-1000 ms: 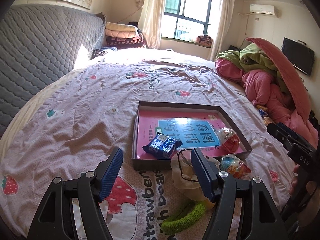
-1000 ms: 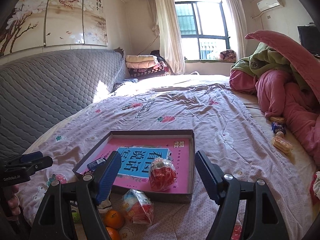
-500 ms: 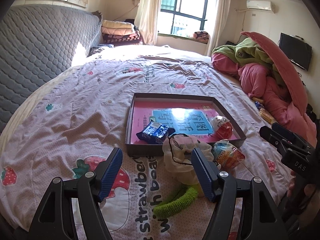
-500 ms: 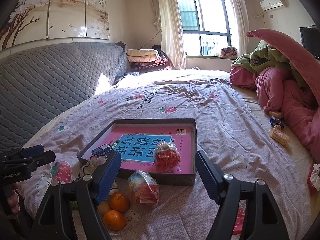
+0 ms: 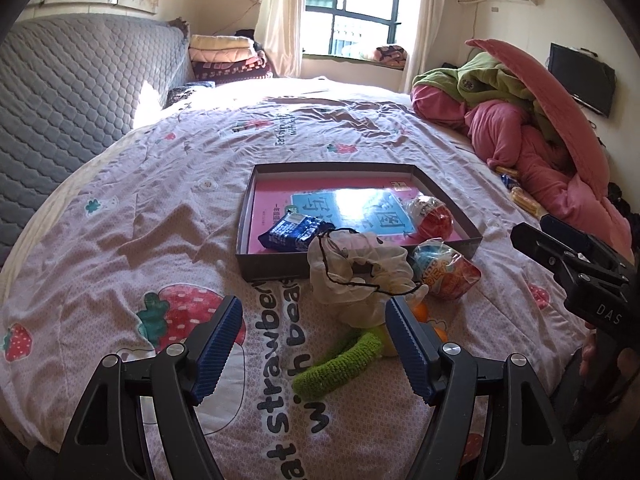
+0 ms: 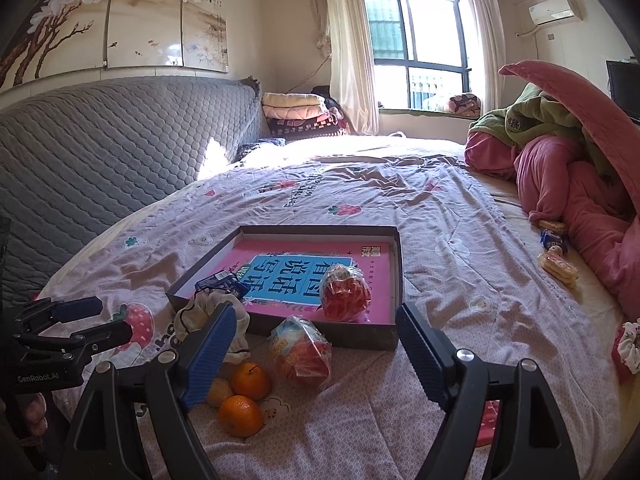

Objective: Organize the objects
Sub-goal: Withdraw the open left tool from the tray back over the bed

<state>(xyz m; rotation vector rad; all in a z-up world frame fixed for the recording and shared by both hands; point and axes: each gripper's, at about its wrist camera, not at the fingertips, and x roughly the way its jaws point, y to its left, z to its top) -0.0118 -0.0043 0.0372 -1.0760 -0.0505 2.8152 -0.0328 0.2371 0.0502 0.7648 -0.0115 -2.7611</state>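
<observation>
**Both tongs open, toys waiting by the box**

The left gripper [image 5: 314,344] is wide open and holds nothing. The right gripper [image 6: 316,346] is opening wider, and nothing is between its jaws.

The flat box [image 5: 276,266] sits in the middle of the frame on the bed [image 5: 120,220]. A blue snack pack [image 5: 294,230] and a red egg toy [image 5: 434,218] lie inside it. Just below the box, outside it, lie a white cloth bag [image 5: 352,268], a wrapped toy [image 5: 444,270], a green fuzzy band [image 5: 336,362] and three oranges [image 6: 240,400].

These things lie close together. I think a grab could pinch two at once, or roll an orange away. The bag's black string [image 5: 352,280] could catch on a finger. The soft bed may let the box tip if its low wall is bumped.

The left side of the frame has lots of free bed. The two grippers are near each other and could bump.
</observation>
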